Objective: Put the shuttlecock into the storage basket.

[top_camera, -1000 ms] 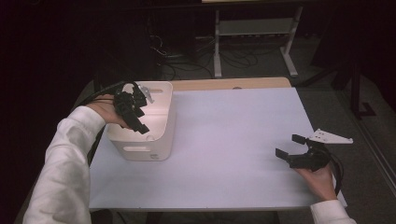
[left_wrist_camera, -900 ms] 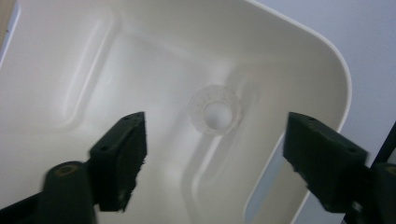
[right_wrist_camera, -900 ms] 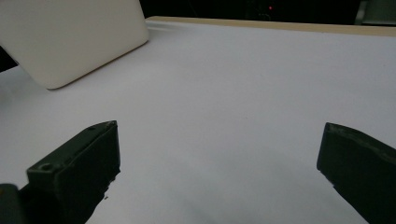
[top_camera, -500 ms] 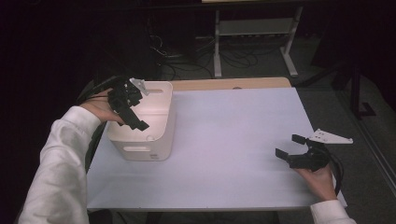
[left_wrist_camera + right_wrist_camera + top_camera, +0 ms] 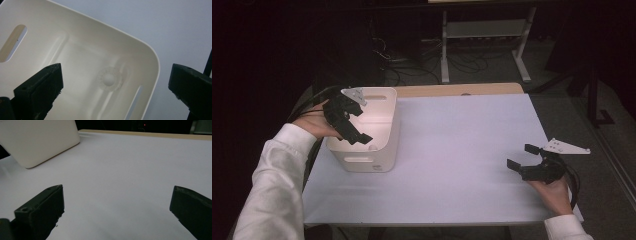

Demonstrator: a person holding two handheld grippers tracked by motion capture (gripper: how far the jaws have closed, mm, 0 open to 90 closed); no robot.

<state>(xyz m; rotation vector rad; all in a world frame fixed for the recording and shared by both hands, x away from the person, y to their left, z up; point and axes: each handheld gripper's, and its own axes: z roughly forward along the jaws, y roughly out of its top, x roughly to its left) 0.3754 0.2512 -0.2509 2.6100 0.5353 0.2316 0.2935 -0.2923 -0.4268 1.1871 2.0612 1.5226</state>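
While my left gripper (image 5: pixel 354 127) hangs over the open top of the white bin (image 5: pixel 384 150), its jaws have just been opening and now stand as wide as they go, with nothing between them. From its own view (image 5: pixel 115 87) I look straight down between the two black pads into the bin (image 5: pixel 150 57): pale walls, a slot handle cut in either side, a round mark moulded in the floor, and no pad touching rim or wall. My left hand (image 5: pixel 314 125) comes in from the left edge of the table (image 5: pixel 462 150), sleeve (image 5: pixel 274 190) trailing back along that side, wrist bent so the gripper tips down and to the right over the near-left part of the opening. The bin itself stands upright on the left part of the white table top, close to its left edge.

Far across the bare middle of the table, my right gripper (image 5: pixel 524 157) sits low near the right edge, jaws wide apart and holding nothing. My right hand (image 5: pixel 554 192) holds it level, pointing left toward the bin. Its own view (image 5: pixel 116 205) looks across the white surface, with the bin's corner (image 5: pixel 40 142) well off at upper left.
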